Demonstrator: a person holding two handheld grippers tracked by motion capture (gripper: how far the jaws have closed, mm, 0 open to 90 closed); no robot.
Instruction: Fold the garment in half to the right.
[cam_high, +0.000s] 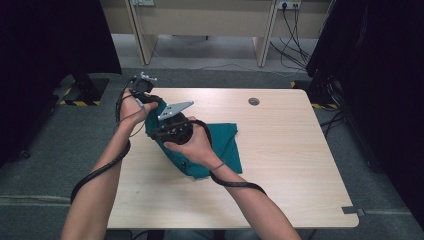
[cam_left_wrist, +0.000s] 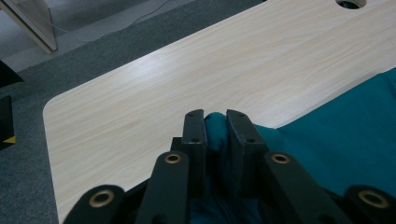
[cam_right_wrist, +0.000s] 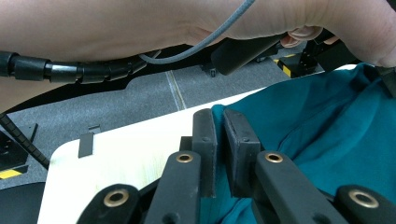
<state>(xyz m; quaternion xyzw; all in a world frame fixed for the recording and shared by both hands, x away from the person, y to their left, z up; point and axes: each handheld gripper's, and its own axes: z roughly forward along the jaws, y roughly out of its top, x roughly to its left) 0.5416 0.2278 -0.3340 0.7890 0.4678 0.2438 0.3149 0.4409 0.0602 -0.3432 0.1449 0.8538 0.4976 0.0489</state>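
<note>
A: You had the left gripper (cam_left_wrist: 215, 116) pinching a bunched fold of the teal cloth (cam_left_wrist: 336, 140), jaws nearly pressed together on it, out near the table's (cam_left_wrist: 140, 107) left edge.

B: And your right gripper (cam_right_wrist: 219, 116) was clamped on another edge of the same cloth (cam_right_wrist: 327, 130), jaws close with only fabric between them.

A: The cloth (cam_high: 225, 145) sat crumpled on the left half of the table (cam_high: 290, 150), its near end lifted by your 2 grips.

B: To do that well, you needed both pinches firm and the hands drawn apart evenly, so the edge pulled taut without slipping.

A: Soft, thin weave, matte, creasing easily; pale wood-grain tabletop, smooth, rounded corners, 1 round cable hole (cam_high: 254, 101).
</note>
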